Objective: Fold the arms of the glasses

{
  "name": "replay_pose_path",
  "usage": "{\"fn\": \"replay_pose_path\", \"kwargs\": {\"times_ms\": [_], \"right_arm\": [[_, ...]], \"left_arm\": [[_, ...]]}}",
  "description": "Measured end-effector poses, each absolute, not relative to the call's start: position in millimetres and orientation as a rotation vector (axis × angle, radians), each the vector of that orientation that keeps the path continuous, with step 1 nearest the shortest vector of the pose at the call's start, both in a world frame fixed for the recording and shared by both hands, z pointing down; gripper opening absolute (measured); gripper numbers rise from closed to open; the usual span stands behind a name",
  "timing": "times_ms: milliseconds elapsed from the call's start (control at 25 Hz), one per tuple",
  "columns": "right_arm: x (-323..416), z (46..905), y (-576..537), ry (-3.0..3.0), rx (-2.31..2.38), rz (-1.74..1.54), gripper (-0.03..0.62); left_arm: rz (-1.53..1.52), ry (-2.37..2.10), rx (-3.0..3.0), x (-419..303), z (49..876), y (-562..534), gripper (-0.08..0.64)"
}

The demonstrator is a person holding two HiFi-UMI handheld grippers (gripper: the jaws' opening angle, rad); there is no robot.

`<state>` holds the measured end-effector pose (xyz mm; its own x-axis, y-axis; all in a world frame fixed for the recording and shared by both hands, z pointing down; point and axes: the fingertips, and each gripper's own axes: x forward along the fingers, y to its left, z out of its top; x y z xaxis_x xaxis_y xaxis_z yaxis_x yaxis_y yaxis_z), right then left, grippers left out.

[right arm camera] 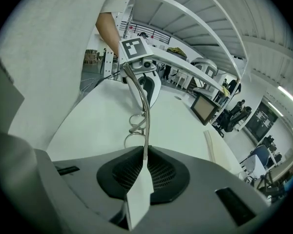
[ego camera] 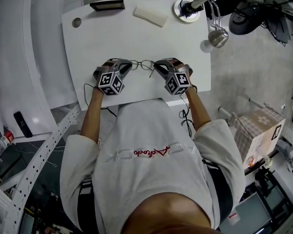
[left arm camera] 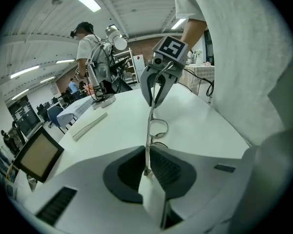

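Thin metal-framed glasses hang between my two grippers just above the near part of the white table. My left gripper is shut on one end of the frame. In the left gripper view the thin metal arm runs straight out of the shut jaws, past the lenses, to the right gripper. My right gripper is shut on the other end. In the right gripper view the arm leaves its jaws, with the lenses below it and the left gripper beyond.
At the table's far edge lie a dark flat screen, a white block and a lamp base whose lamp head overhangs the right edge. A round hole marks the far left corner. A checked box stands on the floor at right.
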<state>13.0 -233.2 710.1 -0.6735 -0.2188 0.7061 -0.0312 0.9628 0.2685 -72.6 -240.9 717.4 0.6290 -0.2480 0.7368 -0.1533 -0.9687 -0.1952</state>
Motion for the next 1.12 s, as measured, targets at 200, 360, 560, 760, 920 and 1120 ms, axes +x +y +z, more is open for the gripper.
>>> {"fn": "replay_pose_path", "kwargs": {"times_ms": [200, 360, 560, 760, 920, 1120], "right_arm": [[12, 709, -234, -2.297, 0.168, -0.292, 0.057], [15, 710, -237, -2.3, 0.179, -0.276, 0.057], [14, 710, -238, -2.307, 0.174, -0.249, 0.057], [10, 712, -237, -2.286, 0.137, -0.233, 0.057], [2, 713, -237, -2.272, 0.105, -0.217, 0.055], [-9, 719, -239, -2.254, 0.061, -0.186, 0.055]], "left_arm": [[-1.319, 0.21, -2.683, -65, 726, -239, 0.049], [-1.341, 0.191, -2.696, -61, 731, -242, 0.049], [-1.361, 0.176, -2.708, -61, 733, -243, 0.049], [-1.32, 0.255, -2.742, -64, 729, -248, 0.051], [-1.303, 0.282, -2.78, -66, 731, -250, 0.052], [-1.283, 0.311, -2.794, -70, 727, -252, 0.052]]}}
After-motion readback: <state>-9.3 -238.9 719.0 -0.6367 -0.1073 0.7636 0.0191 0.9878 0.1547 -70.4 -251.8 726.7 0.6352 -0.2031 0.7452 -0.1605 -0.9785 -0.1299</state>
